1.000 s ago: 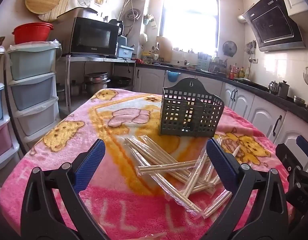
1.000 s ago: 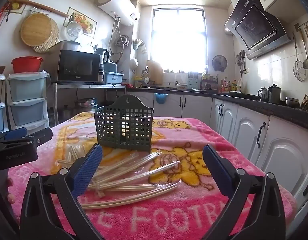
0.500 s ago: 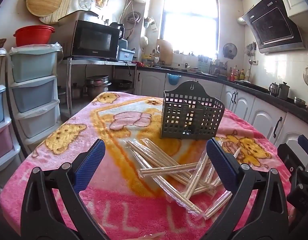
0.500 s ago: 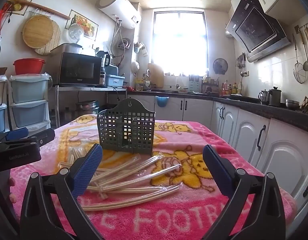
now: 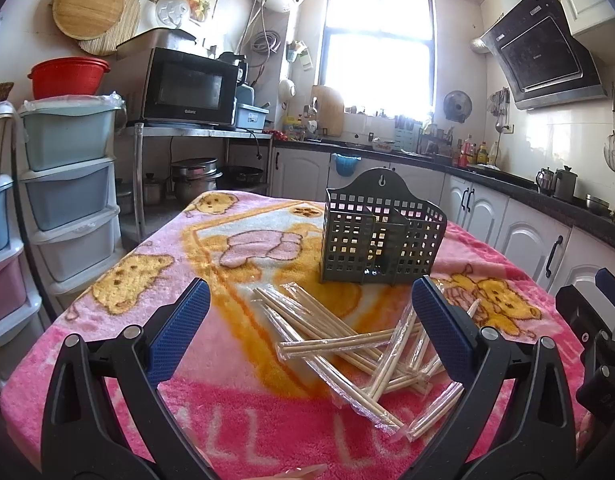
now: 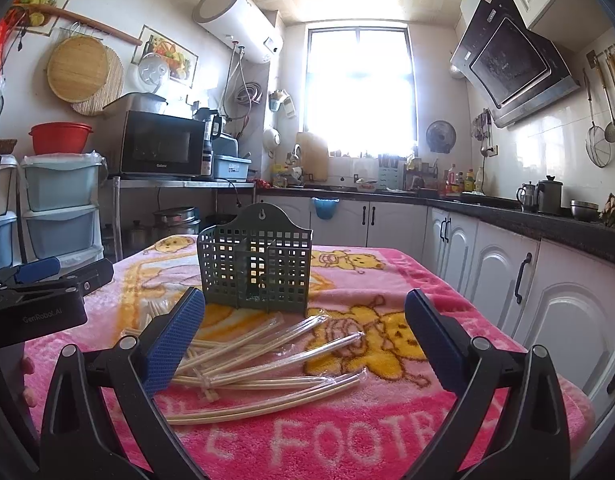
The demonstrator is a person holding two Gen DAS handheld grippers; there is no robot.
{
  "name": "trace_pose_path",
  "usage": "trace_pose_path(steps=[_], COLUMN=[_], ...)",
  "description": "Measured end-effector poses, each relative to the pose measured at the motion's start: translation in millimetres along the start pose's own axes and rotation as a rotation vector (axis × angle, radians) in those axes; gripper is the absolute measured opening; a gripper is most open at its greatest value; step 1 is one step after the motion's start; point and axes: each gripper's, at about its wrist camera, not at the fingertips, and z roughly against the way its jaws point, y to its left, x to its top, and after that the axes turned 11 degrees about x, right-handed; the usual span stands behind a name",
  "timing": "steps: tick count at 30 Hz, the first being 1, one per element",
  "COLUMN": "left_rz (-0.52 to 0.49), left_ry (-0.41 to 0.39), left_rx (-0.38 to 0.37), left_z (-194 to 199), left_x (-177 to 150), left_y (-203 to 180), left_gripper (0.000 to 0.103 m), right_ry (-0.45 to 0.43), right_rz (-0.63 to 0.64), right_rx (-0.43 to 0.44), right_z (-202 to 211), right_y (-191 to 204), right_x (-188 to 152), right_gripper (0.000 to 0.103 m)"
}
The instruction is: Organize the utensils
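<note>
From the left wrist view, the camera has tilted up and drawn back a little over the last second: the green perforated utensil caddy (image 5: 381, 232) now sits lower and farther off in the picture, and more ceiling shows. Nothing on the table has moved. The left gripper (image 5: 307, 332) hangs above the near edge of the pink bear-print blanket (image 5: 119, 292), its jaws spread wide and holding nothing. The heap of plastic-wrapped chopsticks (image 5: 355, 348) lies crossed and untidy between the blue pads and slightly to the right, just near of the caddy. The right gripper (image 5: 595, 344) shows at the right edge, well apart from the heap.

From the right wrist view, the same upward drift appears; the caddy (image 6: 255, 268) stands upright on the blanket (image 6: 387, 420), its inner divider visible and, as far as the mesh lets one see, both compartments without utensils. The wrapped chopsticks (image 6: 267, 356) fan out on the near side of it, some touching its base. The right gripper (image 6: 303, 340) also has its jaws spread and empty. The left gripper (image 6: 35, 300) sits at the left edge.

As I judge it, sorting has not begun: both tools are only lining up, and the first pick of a single wrapped pair is still to come.
</note>
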Motion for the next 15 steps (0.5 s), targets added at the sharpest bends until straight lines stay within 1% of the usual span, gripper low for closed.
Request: trace_pose_path(steps=[15], left_rz=[0.002], left_ry=[-0.023], left_rx=[-0.001], left_z=[0.2], left_x=[0.1], left_y=[-0.3], left_gripper=[0.093], right_ry=[-0.016], right_rz=[0.002], right_rx=[0.004], right_z=[3.2], right_y=[3.8], right_x=[1.7], right_gripper=[0.097])
